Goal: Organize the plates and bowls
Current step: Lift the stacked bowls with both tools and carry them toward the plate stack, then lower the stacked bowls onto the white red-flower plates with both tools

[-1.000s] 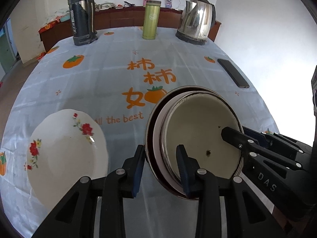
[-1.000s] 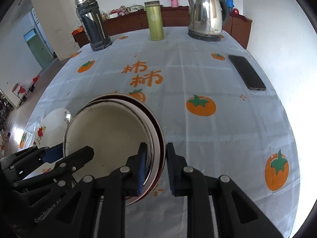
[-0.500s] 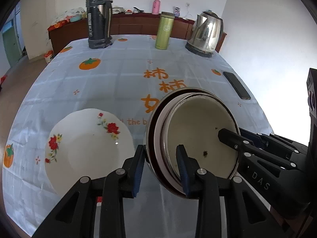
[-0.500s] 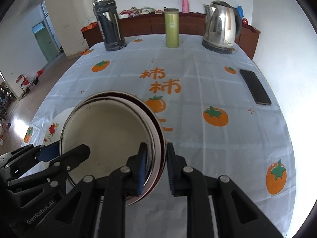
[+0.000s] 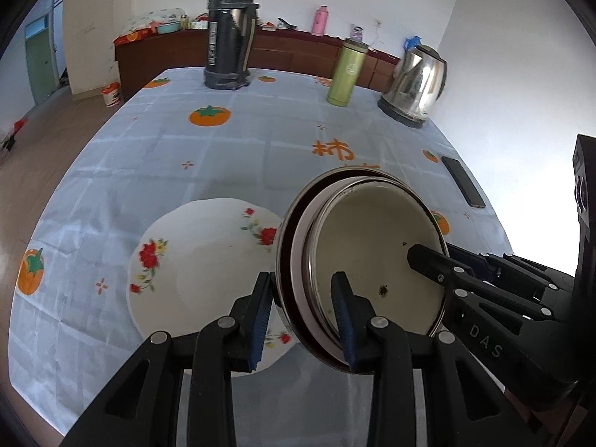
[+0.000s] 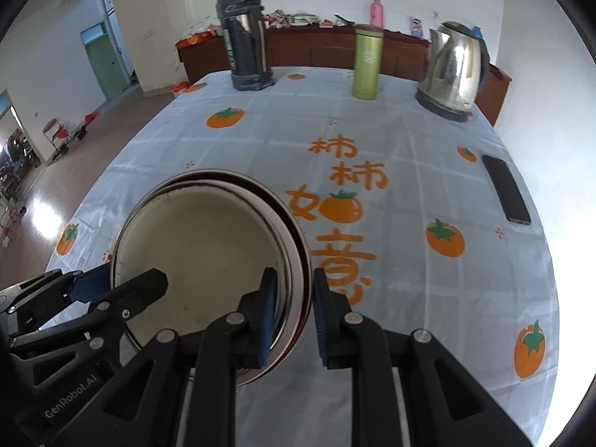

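My left gripper clamped on near rim of stacked bowls, my right gripper clamped on opposite rim, stack tilted above surface (beside flowered plate).

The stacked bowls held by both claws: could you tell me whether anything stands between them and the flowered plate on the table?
Nothing visible does. The stacked bowls hang tilted just right of the flowered plate, gripped at the rim by the left claw and right claw. The plate's surface is bare.
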